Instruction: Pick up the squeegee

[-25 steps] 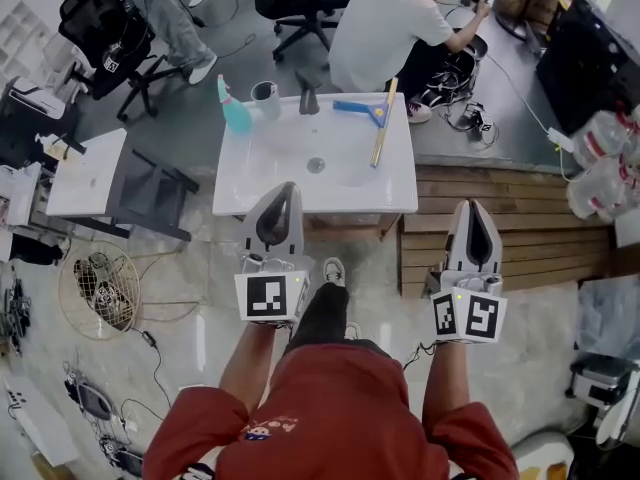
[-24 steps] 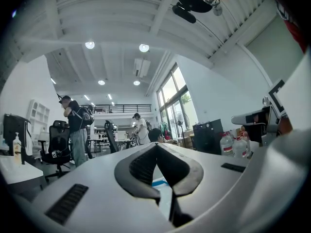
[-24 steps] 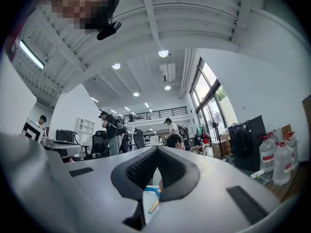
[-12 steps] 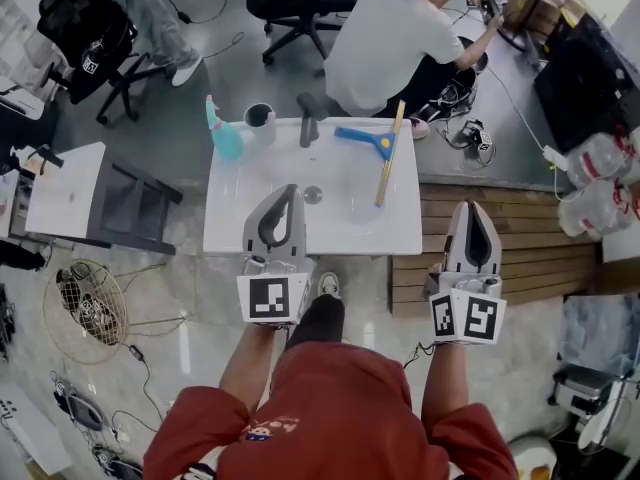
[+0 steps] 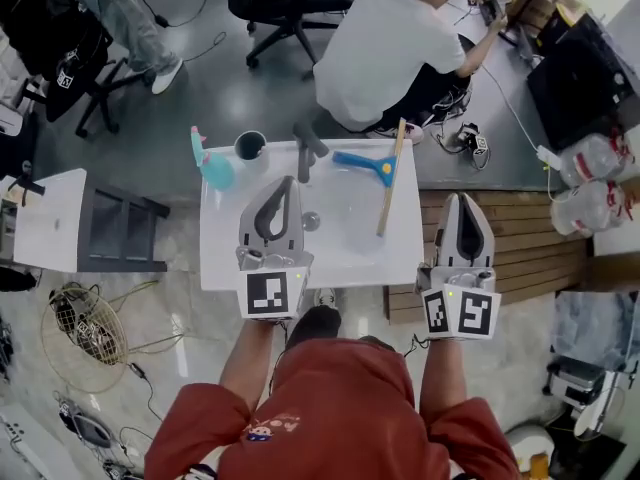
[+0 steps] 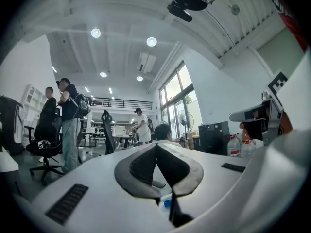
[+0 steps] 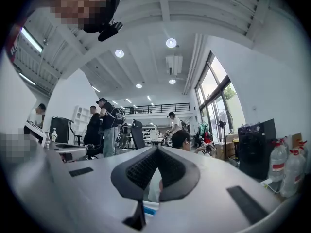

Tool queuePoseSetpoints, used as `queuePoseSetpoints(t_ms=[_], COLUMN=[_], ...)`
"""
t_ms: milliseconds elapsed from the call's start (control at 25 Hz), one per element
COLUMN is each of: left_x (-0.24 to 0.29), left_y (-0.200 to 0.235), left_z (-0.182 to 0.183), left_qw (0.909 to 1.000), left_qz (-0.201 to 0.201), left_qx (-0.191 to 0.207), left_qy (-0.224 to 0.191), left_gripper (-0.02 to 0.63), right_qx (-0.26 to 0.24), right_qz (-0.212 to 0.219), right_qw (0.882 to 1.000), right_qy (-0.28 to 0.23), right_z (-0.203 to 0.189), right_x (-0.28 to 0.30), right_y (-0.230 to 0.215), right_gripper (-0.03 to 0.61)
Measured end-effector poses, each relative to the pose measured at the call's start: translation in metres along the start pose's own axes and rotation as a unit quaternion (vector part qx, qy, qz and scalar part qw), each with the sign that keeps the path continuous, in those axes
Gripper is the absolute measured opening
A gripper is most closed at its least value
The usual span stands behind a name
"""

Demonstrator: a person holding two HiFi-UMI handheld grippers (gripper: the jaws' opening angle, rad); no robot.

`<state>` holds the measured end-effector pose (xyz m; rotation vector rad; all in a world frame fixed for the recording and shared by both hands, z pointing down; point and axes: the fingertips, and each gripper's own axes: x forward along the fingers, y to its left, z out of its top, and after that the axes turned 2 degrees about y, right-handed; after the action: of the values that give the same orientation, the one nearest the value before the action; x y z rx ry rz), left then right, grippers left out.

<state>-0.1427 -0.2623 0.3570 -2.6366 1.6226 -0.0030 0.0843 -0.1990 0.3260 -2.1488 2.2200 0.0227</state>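
The squeegee (image 5: 385,173), with a blue head and a long wooden handle, lies across the right half of the white sink (image 5: 225,258) in the head view. My left gripper (image 5: 287,180) (image 6: 156,144) is shut and empty. It points level over the sink's front, left of the squeegee and apart from it. My right gripper (image 5: 462,198) (image 7: 156,148) is also shut and empty, hanging beyond the sink's right edge, a little right of the handle's near end.
On the sink's back rim stand a teal spray bottle (image 5: 207,163), a cup (image 5: 250,146) and a black faucet (image 5: 308,148). A person in a white shirt (image 5: 385,53) sits just behind. Wooden decking (image 5: 510,233) lies right; a dark stool (image 5: 120,230) and wire basket (image 5: 85,323) left.
The sink has drawn nearer in the head view. Both grippers moved forward together, and the left one now reaches over the basin. Both jaws stayed shut.
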Motion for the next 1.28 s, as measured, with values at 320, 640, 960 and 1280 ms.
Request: queuePoseSetpoints(t_ms=[320, 640, 960, 1280], left_x=[0.039, 0.08, 0.112, 0.131], left_y=[0.01, -0.003, -0.043, -0.072], left_z=[0.014, 0.013, 0.026, 0.027], left_qw=[0.9999, 0.9998, 0.9993, 0.999], left_qz=[-0.002, 0.015, 0.027, 0.026], left_qx=[-0.007, 0.008, 0.025, 0.035], left_qy=[-0.014, -0.012, -0.005, -0.008], left_gripper=[0.017, 0.017, 0.017, 0.017], right_qx=[-0.01, 0.005, 0.017, 0.028], right_qz=[-0.006, 0.006, 0.024, 0.032], right_qw=[1.0, 1.0, 0.999, 0.999], right_qy=[-0.008, -0.022, -0.031, -0.025], right_z=[0.01, 0.01, 0.014, 0.005], right_x=[0.039, 0.072, 0.089, 0.097], right_y=[-0.015, -0.054, -0.107, -0.137], right_gripper=[0.006, 0.006, 0.006, 0.006])
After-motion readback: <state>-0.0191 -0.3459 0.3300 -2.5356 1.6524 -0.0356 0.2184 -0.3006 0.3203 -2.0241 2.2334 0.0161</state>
